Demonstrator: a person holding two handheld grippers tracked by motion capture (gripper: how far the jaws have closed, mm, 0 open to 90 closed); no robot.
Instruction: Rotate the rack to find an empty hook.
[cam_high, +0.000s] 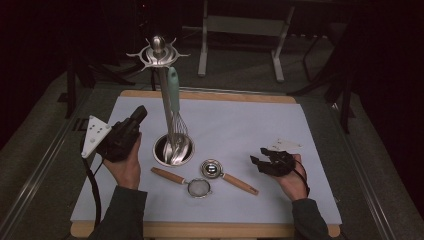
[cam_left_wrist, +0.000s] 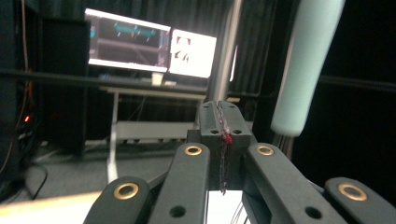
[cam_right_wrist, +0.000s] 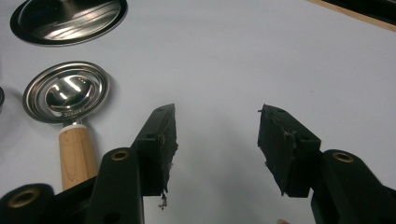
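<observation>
Dark curtains and lit monitors back the room beyond the table (cam_high: 300, 210), whose wooden top carries a pale mat.

Near the left edge of the table, the left gripper (cam_high: 141, 113) is raised off the mat in an upturned hand, its jaws pressed flat together with nothing between them and pointing up toward the far side. In the left gripper view it (cam_left_wrist: 222, 122) aims at the stand's pole, with the whisk's mint handle (cam_left_wrist: 306, 65) just to its right. That whisk (cam_high: 175, 107) hangs from the star-shaped top of the utensil stand (cam_high: 159, 52), its wires reaching down into the round steel base (cam_high: 173, 150) at mid-table.

Toward the right edge, the right gripper (cam_high: 257, 155) lies low over the mat in a palm-up hand, jaws spread wide and holding nothing, pointing left. In the right gripper view it (cam_right_wrist: 215, 140) faces bare mat, with the steel scoop (cam_right_wrist: 66, 99) with a wooden handle to its left.

On the near half of the table, the scoop (cam_high: 212, 169) lies beside a small mesh strainer (cam_high: 199, 188), both between the two hands.
</observation>
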